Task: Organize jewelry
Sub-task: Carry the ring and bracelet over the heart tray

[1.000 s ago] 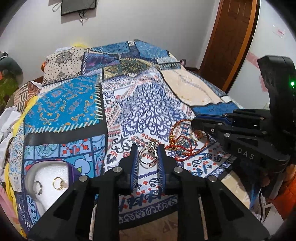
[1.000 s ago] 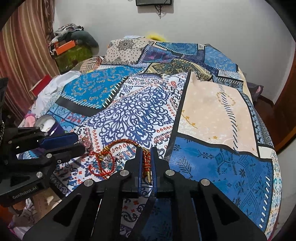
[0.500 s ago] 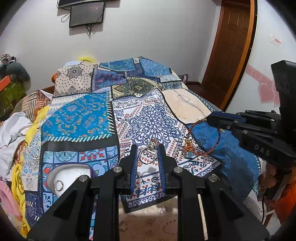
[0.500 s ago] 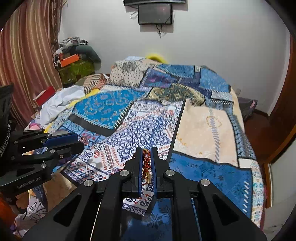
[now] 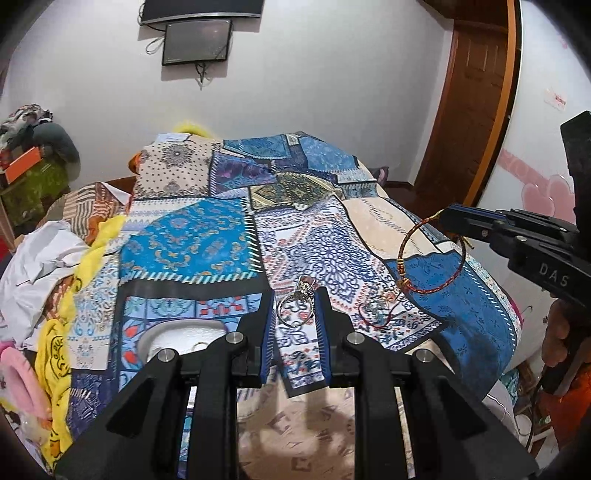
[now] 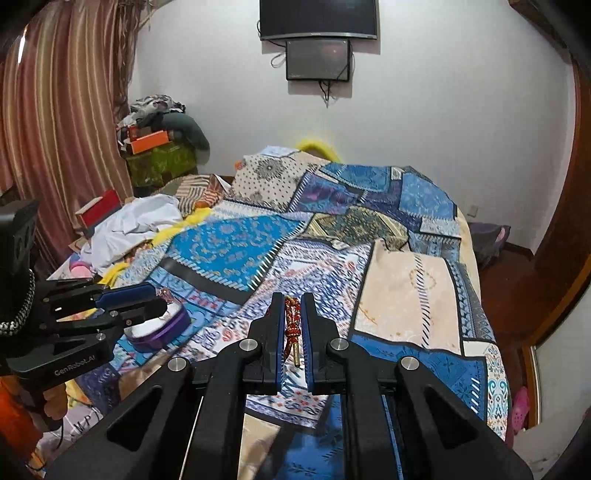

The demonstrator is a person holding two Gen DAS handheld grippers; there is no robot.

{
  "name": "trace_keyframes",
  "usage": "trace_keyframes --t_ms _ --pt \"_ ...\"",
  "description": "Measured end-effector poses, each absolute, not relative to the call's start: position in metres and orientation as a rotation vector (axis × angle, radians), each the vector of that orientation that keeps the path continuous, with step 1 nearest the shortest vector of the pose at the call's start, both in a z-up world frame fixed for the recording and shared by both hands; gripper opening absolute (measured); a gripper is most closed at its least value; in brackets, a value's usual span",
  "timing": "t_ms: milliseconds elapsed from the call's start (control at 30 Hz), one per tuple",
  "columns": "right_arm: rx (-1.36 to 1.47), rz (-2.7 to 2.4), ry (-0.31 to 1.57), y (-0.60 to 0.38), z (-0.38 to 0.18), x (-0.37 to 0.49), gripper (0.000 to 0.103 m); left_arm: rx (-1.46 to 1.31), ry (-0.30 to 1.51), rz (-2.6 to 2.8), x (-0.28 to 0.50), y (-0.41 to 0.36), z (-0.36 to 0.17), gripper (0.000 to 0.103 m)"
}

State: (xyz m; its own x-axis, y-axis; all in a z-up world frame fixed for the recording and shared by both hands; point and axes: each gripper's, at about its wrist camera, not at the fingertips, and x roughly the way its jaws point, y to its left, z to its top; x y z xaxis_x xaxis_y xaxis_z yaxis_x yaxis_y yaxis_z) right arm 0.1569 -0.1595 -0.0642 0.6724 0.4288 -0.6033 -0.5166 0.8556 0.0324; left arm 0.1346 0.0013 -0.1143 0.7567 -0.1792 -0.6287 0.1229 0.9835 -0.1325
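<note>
A bed fills most of both views, covered by a patchwork bedspread (image 5: 229,236) of blue, cream and dark panels with floral and lattice prints. Along the bed's left side lie crumpled white cloth (image 5: 40,254) and a yellow cloth (image 5: 59,354). A white wall stands behind the head of the bed, with a dark screen (image 6: 318,18) mounted high on it and a smaller dark box (image 6: 318,60) just below, cables hanging from it. A striped curtain (image 6: 55,122) hangs at the left in the right wrist view, next to a pile of clothes and boxes (image 6: 159,144) in the corner. A brown wooden door (image 5: 469,110) stands at the right, beside a pale surface with pink heart shapes (image 5: 543,192).

The left tool (image 5: 295,306) is raised above the bedspread, its fingers closed on a silver ring (image 5: 295,314) with an ornate top. Below and to its left a white jewelry tray (image 5: 177,339) with a purple rim rests on the bed, a small ring lying in it.

The right tool (image 6: 292,325) is pressed together on a red braided bracelet (image 6: 291,317), whose gold tip pokes down between the fingers. In the left wrist view the bracelet hangs from the tool in an open loop above the bedspread, with thin red cords trailing down to the cloth.
</note>
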Motion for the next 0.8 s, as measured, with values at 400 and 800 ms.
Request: trace_keyframes --t_ms 400,800 --pt "-0.145 0.642 0.607 -0.114 -0.057 0.147 0.007 -0.116 0.669 -0.073 0.117 0.045 -0.110 0.020" --pt "-0.162 0.766 0.642 -0.051 -0.072 0.142 0.007 -0.158 0.678 0.023 0.102 0.094 -0.121 0.020"
